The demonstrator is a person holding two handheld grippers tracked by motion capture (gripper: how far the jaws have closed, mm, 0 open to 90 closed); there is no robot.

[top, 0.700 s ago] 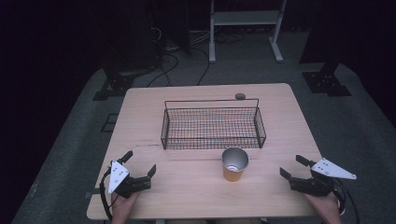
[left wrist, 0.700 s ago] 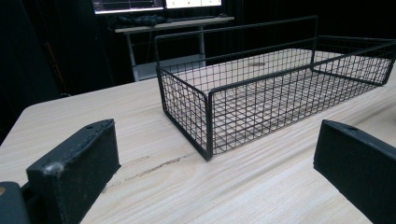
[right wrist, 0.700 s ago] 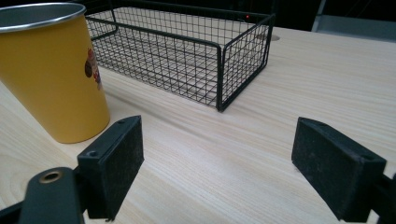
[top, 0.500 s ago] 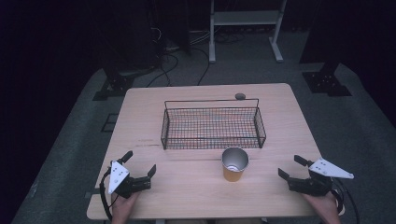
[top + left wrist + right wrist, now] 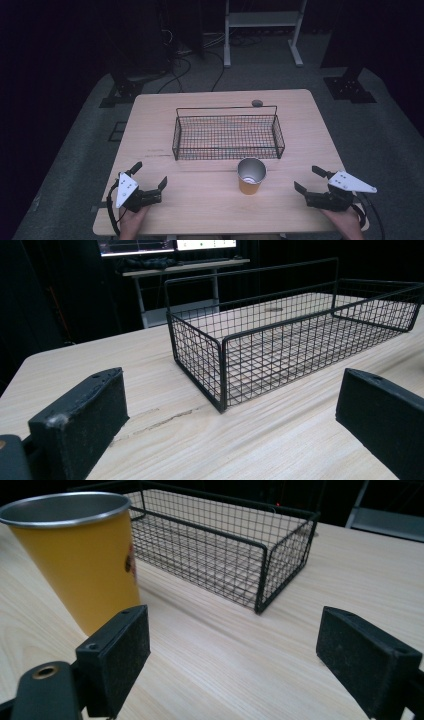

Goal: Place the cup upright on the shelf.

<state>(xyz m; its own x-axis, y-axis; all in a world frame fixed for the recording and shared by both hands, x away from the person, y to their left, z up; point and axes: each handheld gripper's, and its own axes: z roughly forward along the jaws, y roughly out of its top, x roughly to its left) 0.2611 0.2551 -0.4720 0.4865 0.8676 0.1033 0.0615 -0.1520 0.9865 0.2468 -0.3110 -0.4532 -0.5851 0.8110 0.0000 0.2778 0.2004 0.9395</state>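
Since the earlier frames the right gripper [image 5: 311, 181] is shifted slightly toward the yellow metal cup [image 5: 251, 176], jaws spread wide, nothing between them. The cup stands upright just before the wire basket [image 5: 227, 135]. The left gripper [image 5: 149, 175] is unmoved, jaws spread. An approach is likely starting.

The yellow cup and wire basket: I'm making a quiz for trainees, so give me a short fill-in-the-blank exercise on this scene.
1. The yellow cup stands ____ the wire basket, on the table.
2. The cup stands upright, and its inside is ____ in colour.
3. The gripper nearer the cup is the ____ gripper.
4. The fingers of the left gripper stand ____, with nothing between them.

Missing words: outside; silver; right; open
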